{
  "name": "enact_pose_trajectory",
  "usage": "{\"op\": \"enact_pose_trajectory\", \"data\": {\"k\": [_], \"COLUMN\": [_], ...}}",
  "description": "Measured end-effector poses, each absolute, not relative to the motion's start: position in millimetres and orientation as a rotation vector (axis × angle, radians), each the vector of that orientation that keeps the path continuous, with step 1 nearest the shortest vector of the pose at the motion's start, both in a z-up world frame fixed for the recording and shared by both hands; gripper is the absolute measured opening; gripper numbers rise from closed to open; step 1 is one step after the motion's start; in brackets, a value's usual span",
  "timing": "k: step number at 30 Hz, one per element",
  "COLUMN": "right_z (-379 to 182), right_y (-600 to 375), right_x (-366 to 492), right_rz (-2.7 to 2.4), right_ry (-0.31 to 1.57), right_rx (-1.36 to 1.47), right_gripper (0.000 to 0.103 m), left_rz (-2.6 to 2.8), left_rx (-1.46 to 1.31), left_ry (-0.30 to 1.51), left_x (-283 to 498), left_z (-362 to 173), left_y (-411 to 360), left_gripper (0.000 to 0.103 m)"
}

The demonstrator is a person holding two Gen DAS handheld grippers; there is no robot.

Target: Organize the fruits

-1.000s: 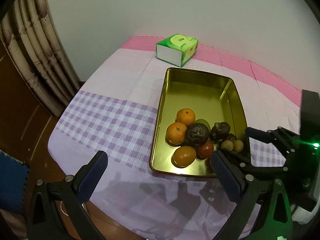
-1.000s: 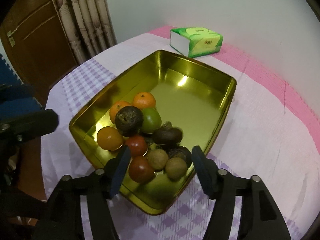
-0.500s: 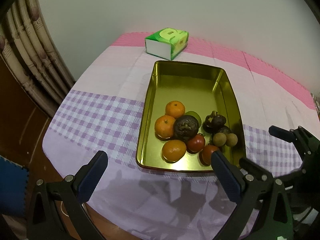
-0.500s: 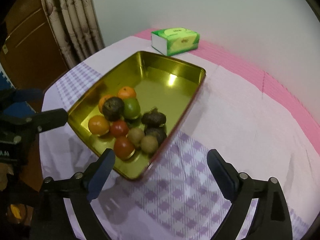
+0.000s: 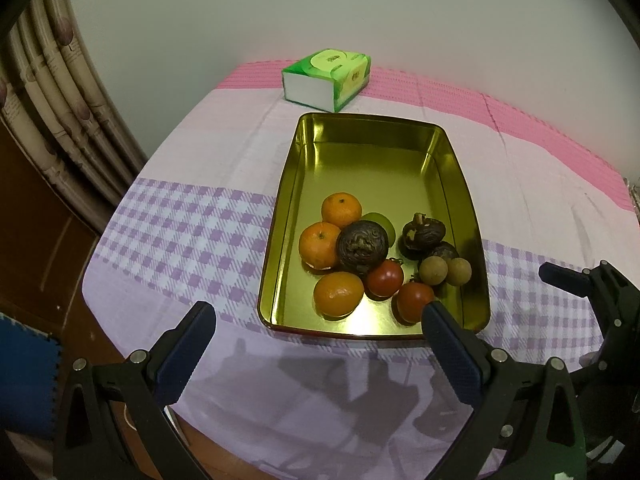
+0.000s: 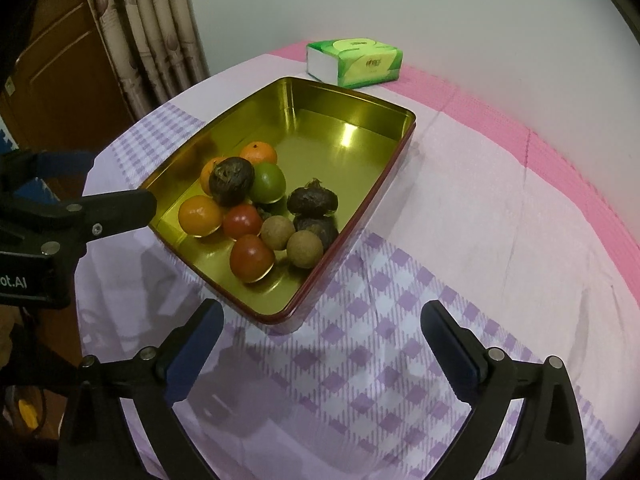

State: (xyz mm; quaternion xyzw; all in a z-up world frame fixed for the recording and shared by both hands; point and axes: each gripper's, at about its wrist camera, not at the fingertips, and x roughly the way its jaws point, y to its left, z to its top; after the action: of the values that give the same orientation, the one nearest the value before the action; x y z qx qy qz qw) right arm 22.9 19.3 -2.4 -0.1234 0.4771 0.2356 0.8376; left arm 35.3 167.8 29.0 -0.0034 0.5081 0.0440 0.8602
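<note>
A gold metal tray [image 5: 372, 176] lies on the checked tablecloth. Its near end holds a pile of fruit: oranges [image 5: 341, 209], a green fruit [image 6: 268, 182], dark wrinkled fruits [image 5: 362, 246], two red ones [image 6: 251, 258] and two brown longans [image 6: 304, 249]. My left gripper [image 5: 316, 320] hovers open at the tray's near rim with nothing between its fingers. My right gripper [image 6: 322, 316] hangs over the cloth just off the tray's near corner. Its jaws are opening, with nothing between them. In the left wrist view its finger [image 5: 568, 280] shows to the right of the tray.
A green tissue pack [image 5: 326, 80] sits beyond the tray by the white wall. Pink cloth [image 6: 520, 148] covers the far side of the table. Curtains [image 6: 160, 32] and a wooden door stand at the left, and the table edge drops off close to me.
My right gripper has pulled back from over the fruit to the cloth outside the tray, and its jaws have spread wide. The left gripper has stayed open, almost in place.
</note>
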Motion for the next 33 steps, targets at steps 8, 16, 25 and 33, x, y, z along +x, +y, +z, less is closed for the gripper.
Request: {"op": "enact_pose_trajectory", "data": {"k": [8,16,25,33], "right_z": [-4.3,-7.9,-8.2,-9.0], "right_y": [20.5,21.1,21.5,20.3], "right_x": [21.9,21.9,22.3,22.5], "right_rz": [0.499,0.505,0.504,0.501], "right_ry": [1.015,1.025,1.026,1.027], "right_rx": [-0.263,-0.268,-0.268,-0.267], "right_gripper": [0.099,0.099,0.099,0.099], "left_rz": [0.093,0.092,0.096,0.102], "left_rx": [-0.002,-0.004,-0.008,-0.013], "left_ry": [1.067,1.069,1.073,1.080], "left_x": [34.5,34.2,33.8,35.8], "left_z": [28.1,27.6,26.1,25.2], "left_y": [165.8,165.5,167.3,171.3], "left_gripper": [0.102,0.102,0.102,0.102]}}
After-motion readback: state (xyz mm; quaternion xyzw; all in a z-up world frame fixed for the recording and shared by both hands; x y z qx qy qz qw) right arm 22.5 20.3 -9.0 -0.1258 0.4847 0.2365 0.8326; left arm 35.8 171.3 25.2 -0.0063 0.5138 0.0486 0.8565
